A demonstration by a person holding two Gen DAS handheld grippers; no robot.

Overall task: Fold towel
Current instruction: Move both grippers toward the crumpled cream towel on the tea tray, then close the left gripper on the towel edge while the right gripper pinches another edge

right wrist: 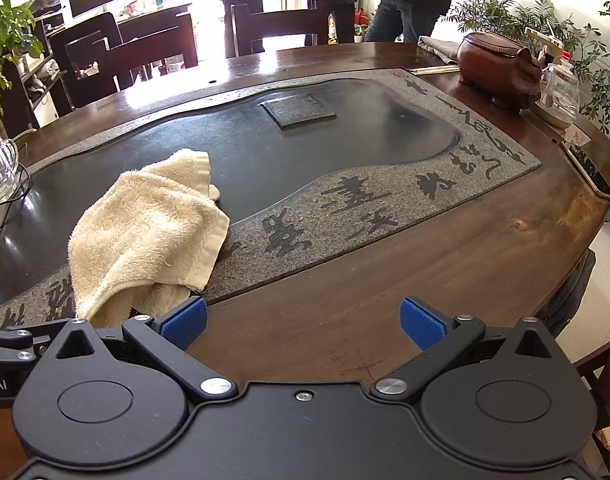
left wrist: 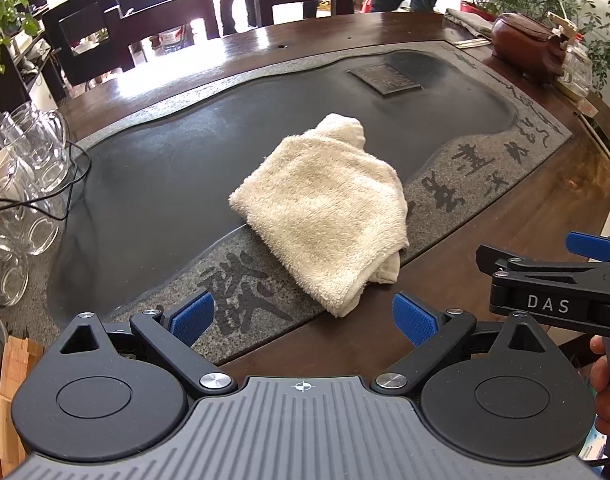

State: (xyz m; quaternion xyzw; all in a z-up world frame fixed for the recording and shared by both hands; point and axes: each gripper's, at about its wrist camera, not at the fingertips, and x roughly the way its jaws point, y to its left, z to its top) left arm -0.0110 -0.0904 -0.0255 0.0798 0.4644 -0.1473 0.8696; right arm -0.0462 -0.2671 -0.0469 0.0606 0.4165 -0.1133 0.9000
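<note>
A cream terry towel (left wrist: 325,212) lies folded into a thick, loose bundle on the stone tea tray (left wrist: 153,184), its near end hanging over the tray's front border. My left gripper (left wrist: 303,320) is open just in front of the towel's near end, nothing between its blue pads. In the right wrist view the same towel (right wrist: 145,232) lies to the left of my right gripper (right wrist: 303,322), which is open over bare wood with nothing held. The right gripper's body (left wrist: 553,292) shows at the right edge of the left wrist view, held by a hand.
Glass cups (left wrist: 21,184) and a black cable crowd the tray's left side. A brown pig-shaped ornament (right wrist: 499,68) and a glass pot (right wrist: 559,96) sit at the far right. Dark chairs (right wrist: 281,26), standing people and potted plants ring the wooden table (right wrist: 425,272).
</note>
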